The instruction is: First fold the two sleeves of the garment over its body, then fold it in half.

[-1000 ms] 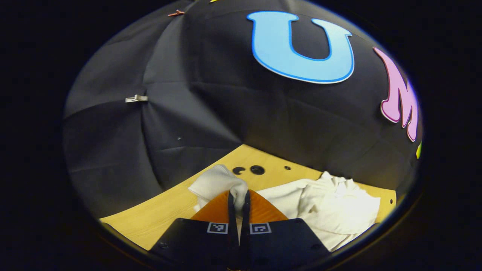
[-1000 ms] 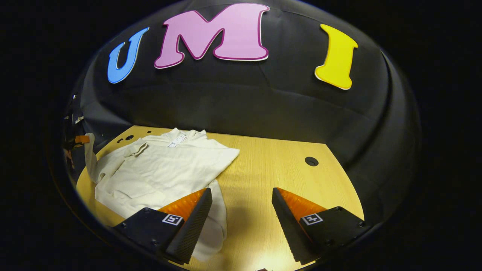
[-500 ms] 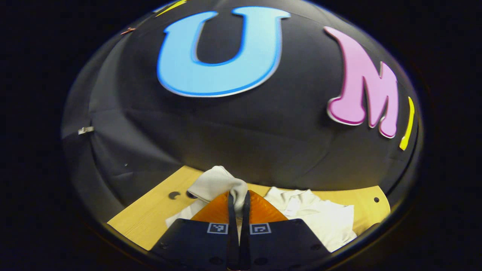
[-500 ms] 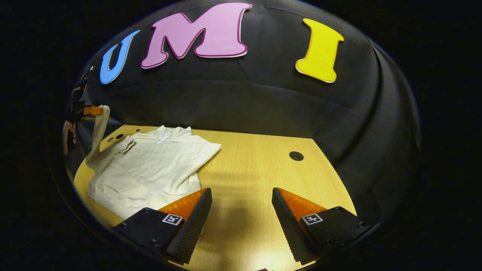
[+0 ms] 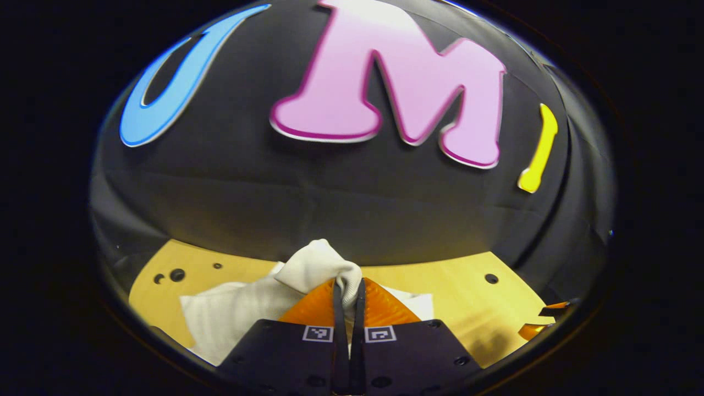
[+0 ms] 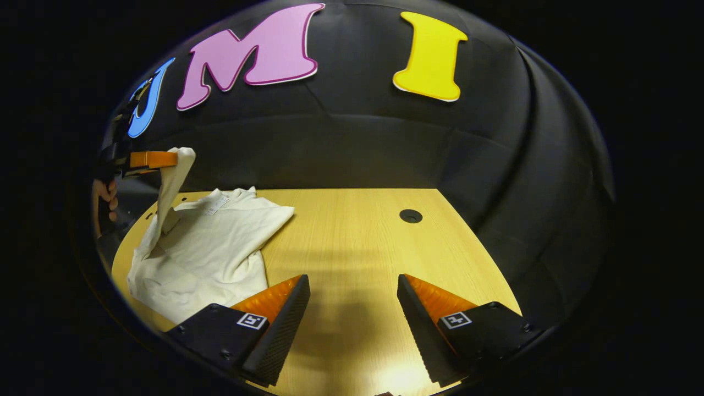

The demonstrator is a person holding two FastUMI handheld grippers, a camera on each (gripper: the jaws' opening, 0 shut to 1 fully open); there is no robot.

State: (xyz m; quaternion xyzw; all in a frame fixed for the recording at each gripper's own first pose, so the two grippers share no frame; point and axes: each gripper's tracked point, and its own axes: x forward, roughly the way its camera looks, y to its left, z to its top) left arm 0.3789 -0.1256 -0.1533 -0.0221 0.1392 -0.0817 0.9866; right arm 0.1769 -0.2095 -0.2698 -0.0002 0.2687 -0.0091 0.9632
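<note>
Around you hangs the black cloth wall [image 6: 352,148] of the booth, creased and seamed, curving round the back and both sides of the scene. In front of you lies the light yellow wood-grain surface [image 6: 352,231], with its far edge meeting the cloth. You can see a round dark hole [image 6: 411,215] in the surface towards its far right, and smaller dark holes [image 5: 177,275] near its far left corner. Light falls warm and bright on the near part of the surface, while the wall stays dim.
</note>
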